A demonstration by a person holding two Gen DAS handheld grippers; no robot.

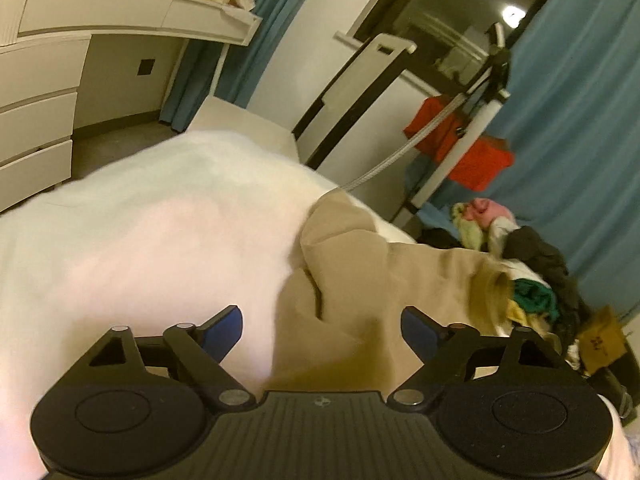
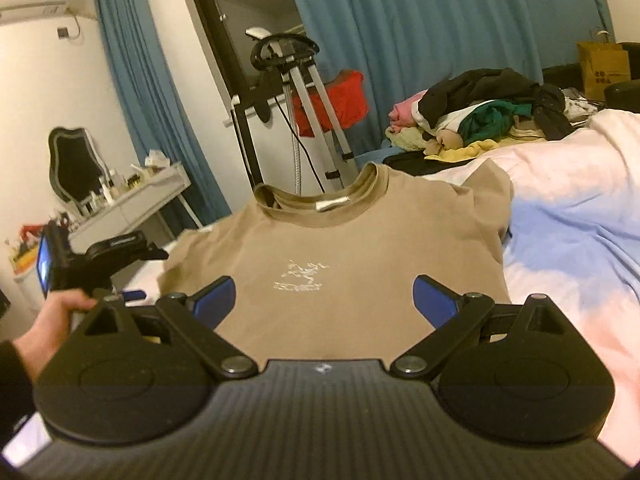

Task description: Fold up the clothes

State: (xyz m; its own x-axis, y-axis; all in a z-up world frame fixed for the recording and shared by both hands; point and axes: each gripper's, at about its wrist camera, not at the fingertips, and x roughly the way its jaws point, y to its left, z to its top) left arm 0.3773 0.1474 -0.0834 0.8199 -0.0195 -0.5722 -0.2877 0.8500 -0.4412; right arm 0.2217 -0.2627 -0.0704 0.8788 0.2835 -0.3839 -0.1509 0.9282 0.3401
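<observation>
Tan shirt [image 2: 332, 256] flat on bed [image 2: 560, 240], collar at 12 o'clock. Both grippers [image 1: 322, 330] [image 2: 324, 300] spread wide, holding nothing. Could bunch if grabbed crooked.

Both grippers share 1 build: the right gripper [image 2: 323, 300] and left gripper [image 1: 322, 330] have ribbed black bodies, 2 round black discs, silver pivot screws, blue-padded fingers [image 2: 434, 300]. At 9 o'clock, a dark sleeve [image 2: 14, 376].
</observation>
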